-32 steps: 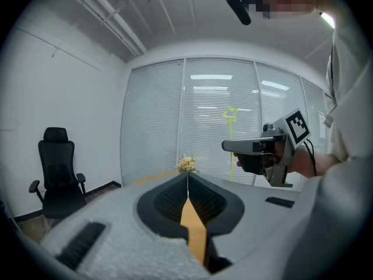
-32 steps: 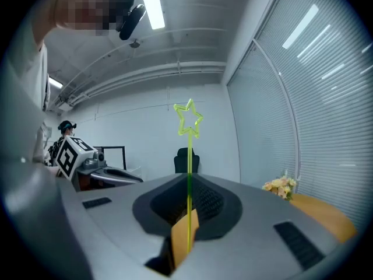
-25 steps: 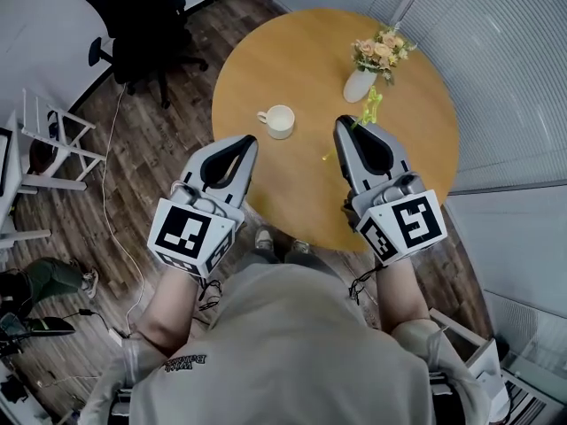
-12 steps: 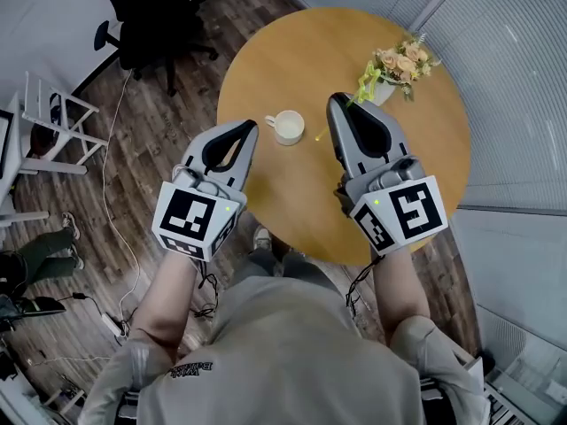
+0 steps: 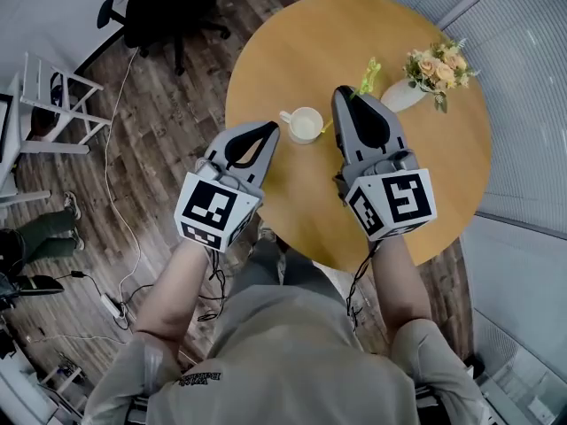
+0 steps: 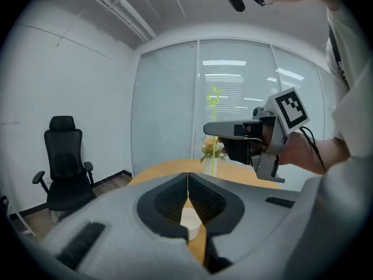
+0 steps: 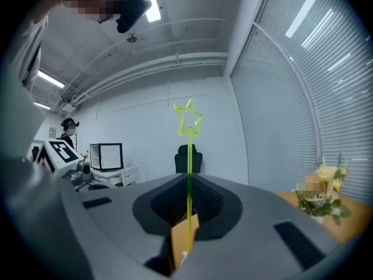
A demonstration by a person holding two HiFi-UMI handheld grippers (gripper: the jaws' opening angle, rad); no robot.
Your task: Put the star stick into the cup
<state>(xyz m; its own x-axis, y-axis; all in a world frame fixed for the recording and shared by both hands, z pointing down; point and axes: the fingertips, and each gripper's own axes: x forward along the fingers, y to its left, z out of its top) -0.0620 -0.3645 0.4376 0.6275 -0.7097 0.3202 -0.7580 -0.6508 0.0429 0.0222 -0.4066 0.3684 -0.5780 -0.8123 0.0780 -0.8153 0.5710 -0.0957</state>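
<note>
The cup point(image 5: 306, 124) stands upright on the round table point(image 5: 292, 34). The right gripper point(image 5: 348, 92) is clamped on the star stick point(image 5: 365, 76) – the stick passes between its closed jaws with the star end beyond the tips and the lower end just beside the cup rim. Whether that end is inside the cup cannot be determined. The left gripper point(image 5: 268, 128) sits on the cup's other side, jaws together, holding nothing. Past the right gripper from the cup, a vase point(image 5: 403, 96) holds flowers point(image 5: 436, 65).
</note>
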